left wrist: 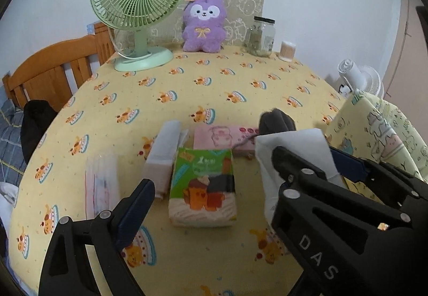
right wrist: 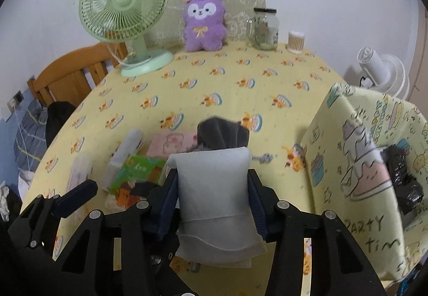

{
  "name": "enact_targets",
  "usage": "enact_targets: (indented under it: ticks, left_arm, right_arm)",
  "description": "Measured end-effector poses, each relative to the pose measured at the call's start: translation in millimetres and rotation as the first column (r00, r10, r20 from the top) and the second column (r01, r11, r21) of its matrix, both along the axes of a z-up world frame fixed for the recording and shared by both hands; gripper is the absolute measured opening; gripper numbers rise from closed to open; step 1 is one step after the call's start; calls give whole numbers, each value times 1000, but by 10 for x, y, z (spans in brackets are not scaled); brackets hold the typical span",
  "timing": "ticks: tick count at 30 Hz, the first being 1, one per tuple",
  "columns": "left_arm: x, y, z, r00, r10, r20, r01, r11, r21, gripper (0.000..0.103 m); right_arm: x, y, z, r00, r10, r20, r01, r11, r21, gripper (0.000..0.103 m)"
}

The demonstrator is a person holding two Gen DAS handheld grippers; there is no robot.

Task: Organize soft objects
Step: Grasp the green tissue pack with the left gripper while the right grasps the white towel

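My right gripper (right wrist: pixel 212 199) is shut on a white tissue pack (right wrist: pixel 214 189) and holds it above the table; it also shows in the left wrist view (left wrist: pixel 294 151). My left gripper (left wrist: pixel 214 205) is open and empty over a green tissue pack (left wrist: pixel 204 186), which also shows in the right wrist view (right wrist: pixel 136 173). Beside it lie a white pack (left wrist: pixel 165 154), a clear-wrapped pack (left wrist: pixel 101 183) and a pink pack (left wrist: pixel 222 138). A dark grey sock (right wrist: pixel 222 133) lies behind. A yellow fabric storage bag (right wrist: pixel 358 162) stands at the right.
A green fan (left wrist: pixel 139 2), a purple plush toy (left wrist: pixel 203 23), a glass jar (left wrist: pixel 262 36) and a cotton-swab cup (left wrist: pixel 287 51) stand along the table's far edge. A wooden bed frame (left wrist: pixel 53 74) is at the left, a white fan (right wrist: pixel 379 71) at the right.
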State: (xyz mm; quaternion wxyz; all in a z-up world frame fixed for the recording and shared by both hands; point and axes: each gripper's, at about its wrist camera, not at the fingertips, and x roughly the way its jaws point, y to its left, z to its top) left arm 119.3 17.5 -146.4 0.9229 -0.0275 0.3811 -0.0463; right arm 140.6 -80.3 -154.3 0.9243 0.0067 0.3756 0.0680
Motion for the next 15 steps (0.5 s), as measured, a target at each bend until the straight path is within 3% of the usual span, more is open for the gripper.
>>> enact_targets:
  ticks: [1,5,9,11,15]
  left_arm:
    - [28,7,-12,1000,0,-1,0,1000,0,94]
    - [100,39,-75,1000,8,-22,-8,1000,-14,76]
    - [158,74,-194,997,13,-77,-17,998,-54,67]
    - [173,75,-227,996,21,-91,-26,998,-55,54]
    - [141,56,-209,996,19,-88,-23,998,-50,51]
  right_arm:
    - [10,2,6,1000,-6,6,6,1000,-5,51]
    - [51,14,-16,1000,-13,-1,13,1000,-5,51]
    - [79,36,-60,1000,-8,-13,7,1000,-21,51]
    - [85,37,-78,1000,-7,-15,6,1000,-24,51]
    - [87,34,-94,1000,-8,-20,8,1000,-23,51]
